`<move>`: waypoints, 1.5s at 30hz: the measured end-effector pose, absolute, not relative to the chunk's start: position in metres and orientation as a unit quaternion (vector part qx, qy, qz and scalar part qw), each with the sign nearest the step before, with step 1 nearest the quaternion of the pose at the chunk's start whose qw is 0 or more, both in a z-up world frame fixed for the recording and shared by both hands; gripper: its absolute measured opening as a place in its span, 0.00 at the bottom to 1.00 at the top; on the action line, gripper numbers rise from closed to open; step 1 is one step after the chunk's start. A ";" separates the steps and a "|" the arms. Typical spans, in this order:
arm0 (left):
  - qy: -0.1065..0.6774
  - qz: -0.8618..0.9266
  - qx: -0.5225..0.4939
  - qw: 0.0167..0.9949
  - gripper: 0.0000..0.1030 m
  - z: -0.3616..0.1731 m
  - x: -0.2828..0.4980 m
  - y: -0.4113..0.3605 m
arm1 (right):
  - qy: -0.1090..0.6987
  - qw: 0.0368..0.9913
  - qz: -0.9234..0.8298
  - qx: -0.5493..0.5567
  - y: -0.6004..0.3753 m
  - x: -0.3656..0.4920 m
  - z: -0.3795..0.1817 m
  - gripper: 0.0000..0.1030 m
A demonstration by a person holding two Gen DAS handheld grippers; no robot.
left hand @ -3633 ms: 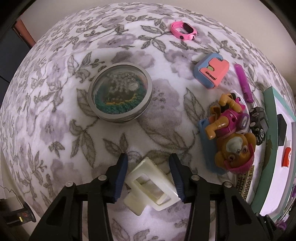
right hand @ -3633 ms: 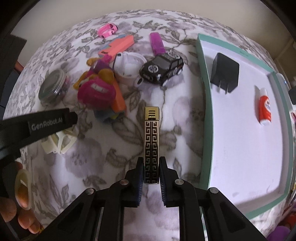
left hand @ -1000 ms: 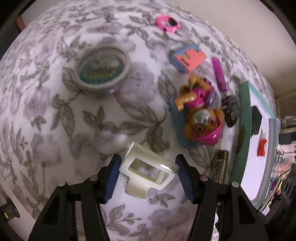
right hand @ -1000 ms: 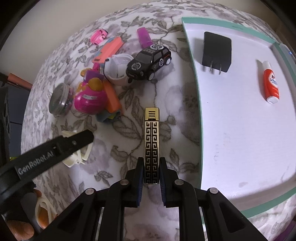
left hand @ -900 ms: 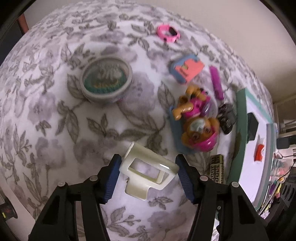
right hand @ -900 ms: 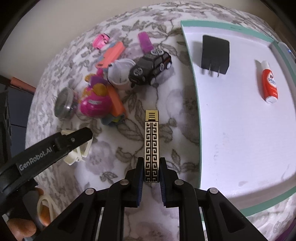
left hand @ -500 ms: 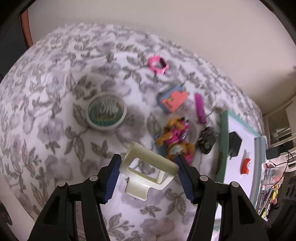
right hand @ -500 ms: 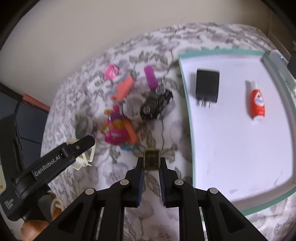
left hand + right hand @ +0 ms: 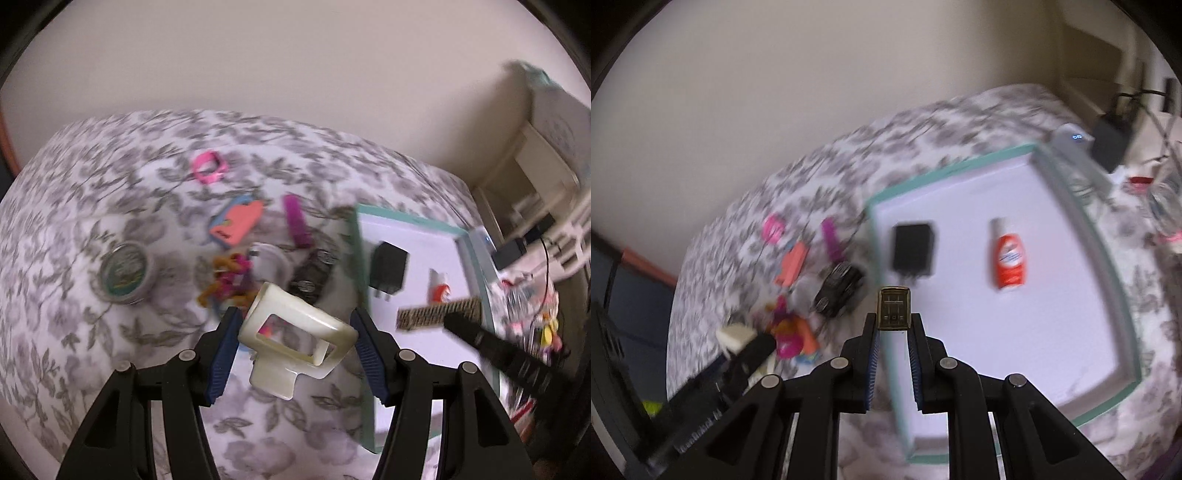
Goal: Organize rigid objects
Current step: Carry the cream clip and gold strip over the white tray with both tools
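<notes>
My left gripper [image 9: 297, 341] is shut on a cream plastic hair claw clip [image 9: 295, 332] and holds it in the air above the flowered bedspread. My right gripper [image 9: 893, 334] is shut on a gold and black patterned bar [image 9: 894, 308], seen end-on, over the near left edge of the white tray with a teal rim [image 9: 1123, 295]. In the left wrist view the same bar [image 9: 436, 314] hangs over that tray [image 9: 360, 258], held by the right gripper's dark finger [image 9: 480, 338]. A black charger plug [image 9: 912, 249] and a small red and white bottle [image 9: 1006, 260] lie in the tray.
On the bedspread left of the tray lie a black toy car [image 9: 314, 275], a pink and orange toy dog [image 9: 229, 280], a white round case [image 9: 267, 260], a purple lighter [image 9: 297, 221], a coral and blue stapler [image 9: 238, 221], a pink watch [image 9: 208, 168] and a round tin [image 9: 127, 267]. A wall rises behind the bed.
Both grippers have risen off the bedspread with their objects and swung right toward the tray. The bar now hangs over the tray; the view has tilted and blurred.
</notes>
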State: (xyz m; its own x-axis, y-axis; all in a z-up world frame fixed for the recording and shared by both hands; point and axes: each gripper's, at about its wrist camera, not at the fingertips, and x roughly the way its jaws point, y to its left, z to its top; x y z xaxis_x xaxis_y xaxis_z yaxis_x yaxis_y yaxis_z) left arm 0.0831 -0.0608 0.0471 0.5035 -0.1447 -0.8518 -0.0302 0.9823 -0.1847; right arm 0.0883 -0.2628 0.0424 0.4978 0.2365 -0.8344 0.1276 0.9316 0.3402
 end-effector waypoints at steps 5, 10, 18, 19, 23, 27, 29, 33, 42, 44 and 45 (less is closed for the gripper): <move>0.499 -0.068 -0.046 0.863 0.60 0.041 0.085 -0.099 | 0.467 0.852 -0.001 0.239 -0.305 0.090 0.038 0.16; 0.489 -0.104 -0.007 0.866 0.60 0.039 0.087 -0.138 | 0.453 0.857 -0.056 0.240 -0.331 0.091 0.031 0.16; 0.476 -0.153 0.065 0.863 0.60 0.018 0.090 -0.195 | 0.433 0.863 -0.108 0.238 -0.367 0.091 0.020 0.16; 0.477 -0.156 0.070 0.862 0.60 0.015 0.091 -0.199 | 0.436 0.861 -0.110 0.237 -0.369 0.092 0.017 0.16; 0.489 -0.157 0.076 0.855 0.60 0.002 0.097 -0.206 | 0.456 0.854 -0.131 0.215 -0.370 0.096 0.004 0.16; 0.511 -0.159 0.071 0.842 0.60 -0.013 0.102 -0.206 | 0.464 0.855 -0.134 0.192 -0.363 0.096 0.003 0.16; 0.522 -0.162 0.060 0.835 0.60 -0.018 0.103 -0.203 | 0.473 0.853 -0.132 0.176 -0.357 0.096 0.003 0.16; 0.545 -0.159 0.043 0.822 0.60 -0.027 0.105 -0.198 | 0.500 0.843 -0.131 0.147 -0.346 0.093 0.000 0.16; 0.554 -0.164 0.039 0.815 0.61 -0.024 0.105 -0.201 | 0.562 0.810 -0.113 0.124 -0.329 0.088 -0.024 0.17; 0.555 -0.165 0.045 0.814 0.61 -0.025 0.106 -0.203 | 0.569 0.805 -0.112 0.127 -0.330 0.088 -0.028 0.17; 0.555 -0.164 0.046 0.814 0.61 -0.025 0.106 -0.204 | 0.570 0.804 -0.113 0.129 -0.331 0.088 -0.029 0.17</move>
